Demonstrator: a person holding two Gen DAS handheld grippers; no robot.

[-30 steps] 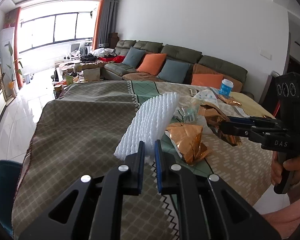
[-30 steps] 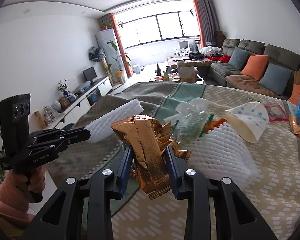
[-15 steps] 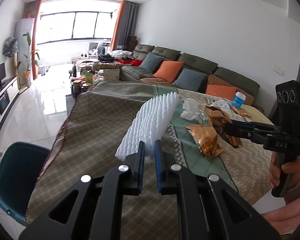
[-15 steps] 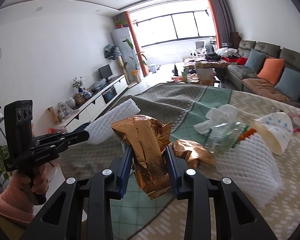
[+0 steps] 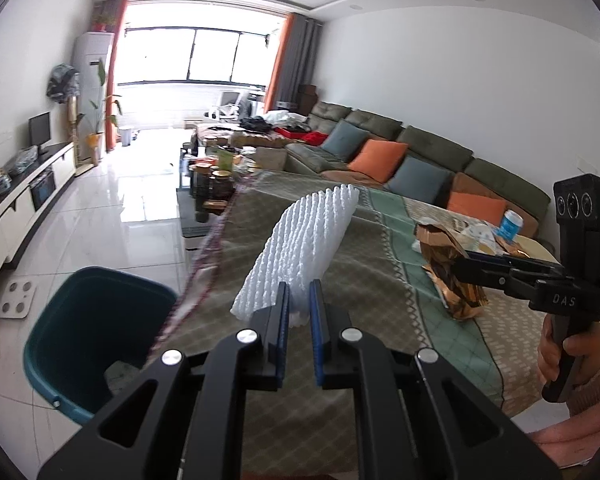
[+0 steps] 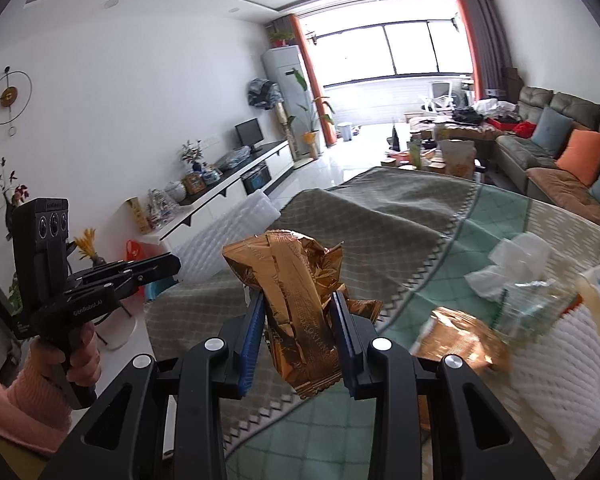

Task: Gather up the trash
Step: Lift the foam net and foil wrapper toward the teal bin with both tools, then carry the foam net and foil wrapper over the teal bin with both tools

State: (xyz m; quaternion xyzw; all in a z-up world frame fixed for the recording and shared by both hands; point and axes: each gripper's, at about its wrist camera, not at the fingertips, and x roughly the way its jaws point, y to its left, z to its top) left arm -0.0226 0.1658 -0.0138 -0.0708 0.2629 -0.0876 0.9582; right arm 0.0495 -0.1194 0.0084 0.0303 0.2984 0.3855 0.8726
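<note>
My left gripper [image 5: 299,298] is shut on the lower end of a white foam net sleeve [image 5: 306,246], which sticks up and away over the tablecloth. The same sleeve [image 6: 228,242] shows in the right wrist view beyond the left gripper [image 6: 168,266]. My right gripper [image 6: 299,312] is shut on a crumpled gold foil wrapper [image 6: 296,280], held above the table; it appears at the right of the left wrist view as the gold wrapper [image 5: 446,264]. A dark teal bin [image 5: 88,332] stands on the floor at the table's left corner, below the left gripper.
On the table [image 6: 400,216] lie another gold wrapper [image 6: 460,336], a clear plastic bottle [image 6: 536,300], white tissue [image 6: 512,260] and a second foam sleeve [image 6: 572,364]. A sofa [image 5: 412,152] runs along the wall; a low cluttered table [image 5: 216,172] stands beyond. A white scale [image 5: 18,300] lies on the floor.
Both grippers have swung left with their loads still held. The teal bin has come into fuller view below the left gripper, and the table's trash pile has slid to the right.
</note>
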